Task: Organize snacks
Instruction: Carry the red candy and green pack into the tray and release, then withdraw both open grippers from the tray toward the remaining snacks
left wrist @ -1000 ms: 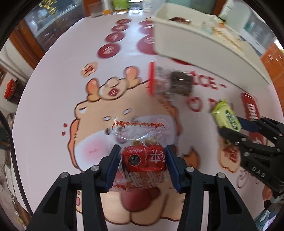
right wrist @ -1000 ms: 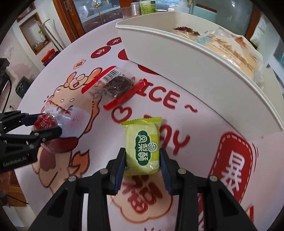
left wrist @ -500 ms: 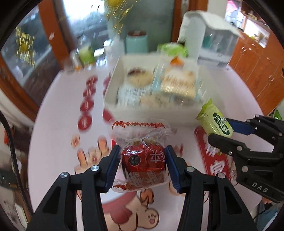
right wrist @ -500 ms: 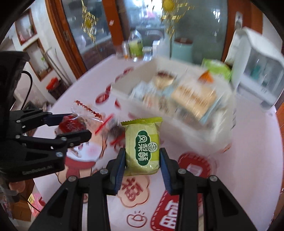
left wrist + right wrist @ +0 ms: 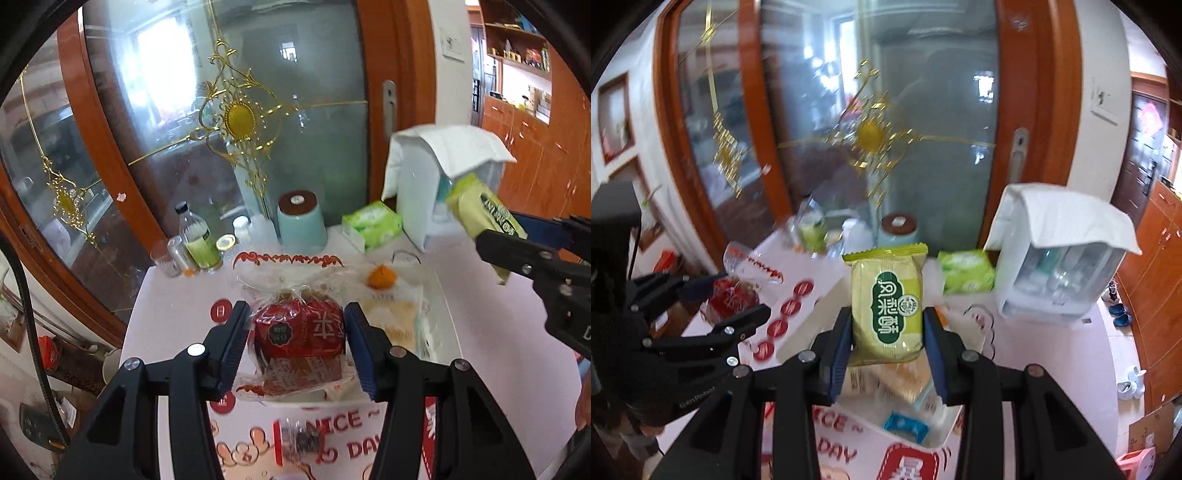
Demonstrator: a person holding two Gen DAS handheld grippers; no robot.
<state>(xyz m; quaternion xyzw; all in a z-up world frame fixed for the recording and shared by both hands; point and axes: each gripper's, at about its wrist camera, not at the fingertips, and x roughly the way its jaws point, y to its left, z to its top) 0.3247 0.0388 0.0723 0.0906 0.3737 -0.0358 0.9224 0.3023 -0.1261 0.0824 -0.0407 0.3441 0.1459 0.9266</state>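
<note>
My left gripper (image 5: 295, 343) is shut on a red snack in a clear wrapper (image 5: 301, 332) and holds it in the air above the white snack box (image 5: 448, 314). My right gripper (image 5: 888, 339) is shut on a yellow-green snack packet (image 5: 886, 302), also held above the box (image 5: 945, 439), which holds several wrapped snacks. The right gripper with its packet (image 5: 484, 214) shows at the right of the left wrist view. The left gripper with the red snack (image 5: 733, 299) shows at the left of the right wrist view. A dark snack in a clear red-edged wrapper (image 5: 301, 439) lies on the table in front of the box.
The table has a white cloth with red print (image 5: 173, 310). At its far edge stand bottles (image 5: 195, 236), a teal cup (image 5: 301, 221), a green tissue pack (image 5: 371, 223) and a white covered appliance (image 5: 1060, 258). A glass door (image 5: 240, 110) is behind.
Both grippers have risen and tilted up with their snacks held. They went from low over the table to above the white box, and the view now faces the glass door.
</note>
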